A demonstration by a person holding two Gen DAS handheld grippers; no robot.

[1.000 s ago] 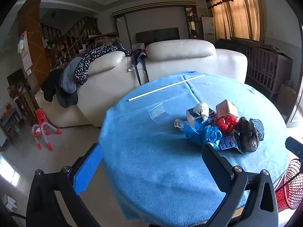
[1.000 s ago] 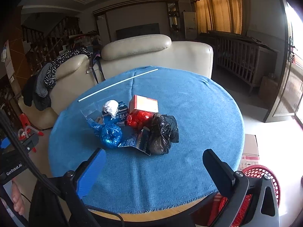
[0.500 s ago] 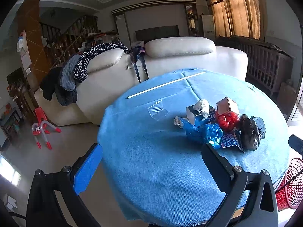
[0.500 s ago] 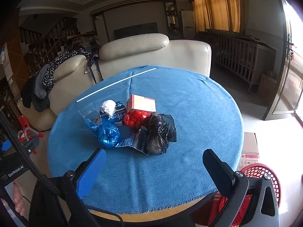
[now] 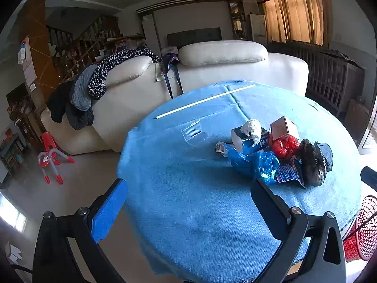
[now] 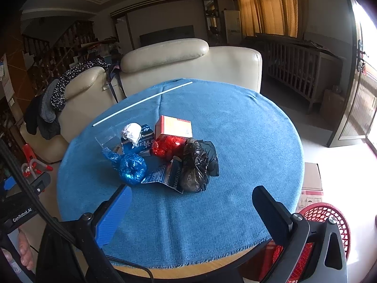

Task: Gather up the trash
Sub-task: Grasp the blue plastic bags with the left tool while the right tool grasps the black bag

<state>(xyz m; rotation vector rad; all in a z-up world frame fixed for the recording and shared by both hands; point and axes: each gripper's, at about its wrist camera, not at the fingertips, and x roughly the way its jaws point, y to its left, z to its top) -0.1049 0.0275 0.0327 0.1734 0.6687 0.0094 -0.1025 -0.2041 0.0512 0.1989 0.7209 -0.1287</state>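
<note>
A red mesh basket (image 6: 329, 221) is standing on the floor just beside the round table (image 6: 247, 141), at its near right edge; what can be seen of its inside is showing no trash, though the right gripper's finger is hiding part of it. A clear plastic tub (image 5: 194, 133) is lying on the blue cloth left of the trash and is looking empty.

The trash is sitting in one heap near the middle of the table: a blue bag (image 6: 132, 168), a red bag (image 6: 168, 147), a black bag (image 6: 196, 167), a box (image 6: 174, 127) leaning behind the red bag, a white wad (image 6: 132, 131) resting on a dark carton (image 6: 146, 139), and a printed wrapper (image 6: 165, 175) lying flat against the black bag.

The left gripper (image 5: 188, 200) is hovering over the near left edge of the table, fingers spread wide and gripping nothing. The right gripper (image 6: 192, 204) is hanging over the near edge, likewise wide apart and empty, with the heap just ahead of it.

A white rod (image 6: 143, 102) is lying across the far side of the cloth, well apart from the heap. A sofa (image 6: 188, 66) draped with clothes (image 5: 94, 87) is standing behind the table, and a cardboard box (image 6: 311, 184) is sitting on the floor beyond the basket.
</note>
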